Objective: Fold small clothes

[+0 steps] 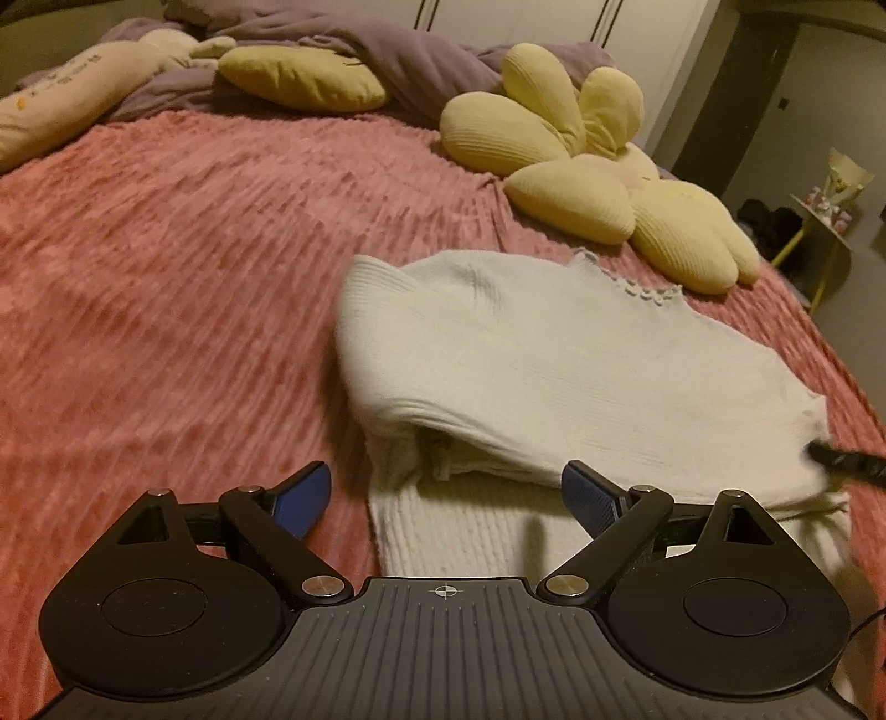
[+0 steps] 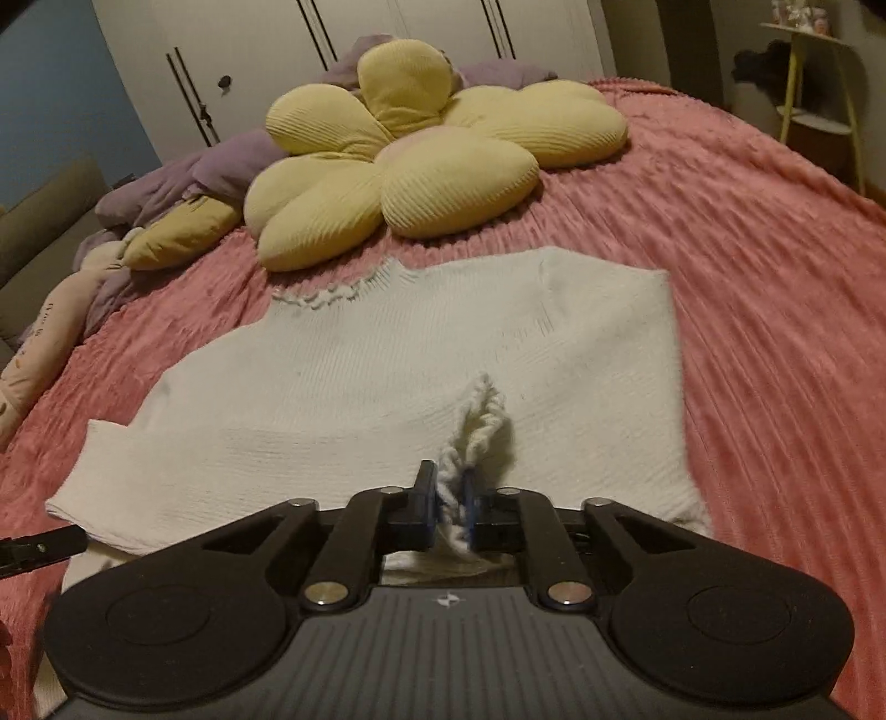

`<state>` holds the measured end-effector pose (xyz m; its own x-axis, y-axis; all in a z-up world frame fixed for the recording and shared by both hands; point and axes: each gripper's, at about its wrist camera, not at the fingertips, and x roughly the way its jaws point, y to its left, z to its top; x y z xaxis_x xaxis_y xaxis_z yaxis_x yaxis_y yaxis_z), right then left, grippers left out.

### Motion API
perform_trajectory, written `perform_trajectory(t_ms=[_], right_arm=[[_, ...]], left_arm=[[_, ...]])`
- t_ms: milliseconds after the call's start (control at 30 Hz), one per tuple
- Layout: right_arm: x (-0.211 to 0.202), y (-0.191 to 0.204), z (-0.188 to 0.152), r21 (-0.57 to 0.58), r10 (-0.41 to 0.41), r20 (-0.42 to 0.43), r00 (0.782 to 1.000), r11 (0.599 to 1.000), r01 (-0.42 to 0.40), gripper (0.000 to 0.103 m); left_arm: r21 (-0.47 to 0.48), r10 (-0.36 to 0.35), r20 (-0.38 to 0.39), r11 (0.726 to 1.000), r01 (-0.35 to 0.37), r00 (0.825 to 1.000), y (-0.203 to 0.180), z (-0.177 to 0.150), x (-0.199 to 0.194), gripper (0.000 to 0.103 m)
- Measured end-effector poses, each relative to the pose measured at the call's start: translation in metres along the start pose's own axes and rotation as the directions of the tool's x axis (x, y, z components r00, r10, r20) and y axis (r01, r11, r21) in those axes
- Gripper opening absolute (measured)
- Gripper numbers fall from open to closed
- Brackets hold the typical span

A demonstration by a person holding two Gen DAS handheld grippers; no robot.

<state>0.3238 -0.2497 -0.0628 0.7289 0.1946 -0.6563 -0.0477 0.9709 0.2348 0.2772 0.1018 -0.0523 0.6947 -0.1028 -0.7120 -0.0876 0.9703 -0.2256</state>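
Sweater (image 2: 387, 354) is lying on the pink bedspread (image 1: 166, 277), cream knit, already doubled over with the frilly collar (image 2: 326, 291) pointing toward the yellow flower pillow (image 2: 421, 160). Right claw (image 2: 449, 507) is clamped tight on a bunched-up ridge of the knit near the sweater's near edge, wool poking up between the blue pads. Left claw (image 1: 446, 495) is spread wide with nothing in it, sitting low just over the near left corner of the sweater, where you can see the folded layers stacked. Purple duvet (image 1: 387, 50) is heaped up at the far end of the bed, and there's a little yellow side stand (image 2: 819, 83) off to the right
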Motion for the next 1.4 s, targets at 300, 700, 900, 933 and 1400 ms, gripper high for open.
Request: perform_trajectory(t_ms=[300, 700, 900, 933, 1400], right_arm=[[-0.010, -0.012, 0.013, -0.146, -0.221, 0.134, 0.966, 0.960, 0.239, 0.008], [-0.007, -0.034, 0.014, -0.041, -0.382, 0.122, 0.916, 0.920, 0.389, 0.016], [-0.001, 0.027, 0.002, -0.165, -0.081, 0.098, 0.992, 0.981, 0.097, 0.016], [0.004, 0.041, -0.004, -0.211, -0.041, 0.075, 0.996, 0.976, 0.056, 0.015], [0.037, 0.036, -0.005, -0.268, -0.183, 0.062, 0.981, 0.944, 0.193, 0.006]], left_arm=[[0.028, 0.034, 0.007, 0.999, -0.035, 0.999, -0.009, 0.007, 0.004, 0.094], [0.040, -0.053, 0.103, 0.998, 0.049, 0.993, -0.036, 0.026, -0.013, 0.095], [0.036, -0.102, 0.066, 0.994, 0.100, 0.993, -0.077, 0.023, 0.026, 0.095], [0.031, -0.121, 0.043, 0.992, 0.120, 0.992, -0.080, 0.018, 0.033, 0.095], [0.202, -0.021, 0.022, 0.979, 0.016, 1.000, -0.096, 0.000, 0.052, 0.098]])
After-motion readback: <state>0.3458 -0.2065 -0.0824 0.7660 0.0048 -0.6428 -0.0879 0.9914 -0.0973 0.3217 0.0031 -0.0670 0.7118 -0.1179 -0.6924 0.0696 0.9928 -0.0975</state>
